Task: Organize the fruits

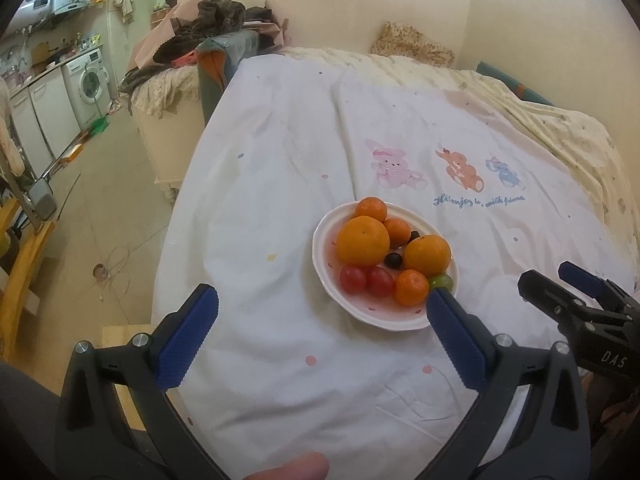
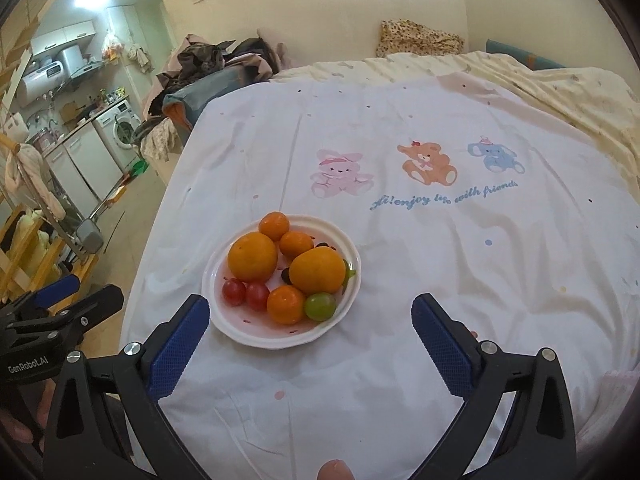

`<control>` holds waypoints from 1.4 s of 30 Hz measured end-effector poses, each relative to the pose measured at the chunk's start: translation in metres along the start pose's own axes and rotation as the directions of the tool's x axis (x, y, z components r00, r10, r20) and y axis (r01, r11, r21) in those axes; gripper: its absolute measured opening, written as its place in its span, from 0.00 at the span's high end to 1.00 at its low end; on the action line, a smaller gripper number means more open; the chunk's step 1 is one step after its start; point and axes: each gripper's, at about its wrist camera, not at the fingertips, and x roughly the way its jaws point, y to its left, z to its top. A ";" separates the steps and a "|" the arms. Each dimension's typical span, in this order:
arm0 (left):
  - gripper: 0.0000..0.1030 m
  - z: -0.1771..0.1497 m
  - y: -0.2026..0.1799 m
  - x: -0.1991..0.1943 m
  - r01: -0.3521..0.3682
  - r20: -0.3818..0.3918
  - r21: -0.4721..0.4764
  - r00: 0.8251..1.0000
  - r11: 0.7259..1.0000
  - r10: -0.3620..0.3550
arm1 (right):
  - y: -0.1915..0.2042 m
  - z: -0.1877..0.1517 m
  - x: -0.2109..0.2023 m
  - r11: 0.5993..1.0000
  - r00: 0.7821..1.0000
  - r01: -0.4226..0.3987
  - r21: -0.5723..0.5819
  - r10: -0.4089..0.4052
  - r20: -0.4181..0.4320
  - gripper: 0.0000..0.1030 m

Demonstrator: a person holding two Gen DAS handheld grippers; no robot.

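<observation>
A white plate (image 1: pixel 376 320) (image 2: pixel 240 334) sits on the white bed sheet (image 1: pixel 280 184) (image 2: pixel 400 264). It holds two big oranges (image 1: pixel 362 240) (image 2: pixel 318 272), three small tangerines (image 1: pixel 412 288) (image 2: pixel 285 304), two red grapes (image 1: pixel 353 279) (image 2: pixel 234 292), a green grape (image 1: pixel 443 281) (image 2: pixel 320 306) and dark grapes (image 1: pixel 393 260). My left gripper (image 1: pixel 322 314) is open just short of the plate's near left rim, nothing between its blue pads. My right gripper (image 2: pixel 310 320) is open too, below and right of the plate, empty. It also shows at the right edge of the left wrist view, right gripper (image 1: pixel 560 280).
The sheet bears a print of three toy animals (image 2: pixel 416 164) beyond the plate. A pile of clothes (image 1: pixel 216 28) lies at the bed's far left corner, a patterned pillow (image 2: pixel 420 40) at the wall. The floor and a kitchen with a washing machine (image 1: pixel 90 80) lie left of the bed.
</observation>
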 end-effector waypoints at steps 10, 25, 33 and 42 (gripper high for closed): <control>0.00 0.000 -0.001 0.002 0.002 -0.007 0.001 1.000 1.000 -0.002 | 0.001 -0.002 0.000 1.000 1.000 0.005 -0.013 -0.005 -0.004 0.00; 0.00 0.000 0.001 0.003 0.001 -0.012 -0.007 1.000 1.000 -0.001 | -0.001 -0.001 0.000 1.000 1.000 0.011 -0.002 -0.011 -0.006 0.00; 0.00 -0.001 0.002 0.003 0.003 -0.014 -0.009 1.000 1.000 -0.003 | 0.000 -0.001 0.000 1.000 1.000 0.011 -0.001 -0.011 -0.007 0.00; 0.00 -0.002 0.001 0.003 -0.001 -0.006 -0.005 1.000 1.000 0.001 | -0.001 0.001 -0.002 1.000 1.000 0.011 -0.003 -0.011 -0.011 0.00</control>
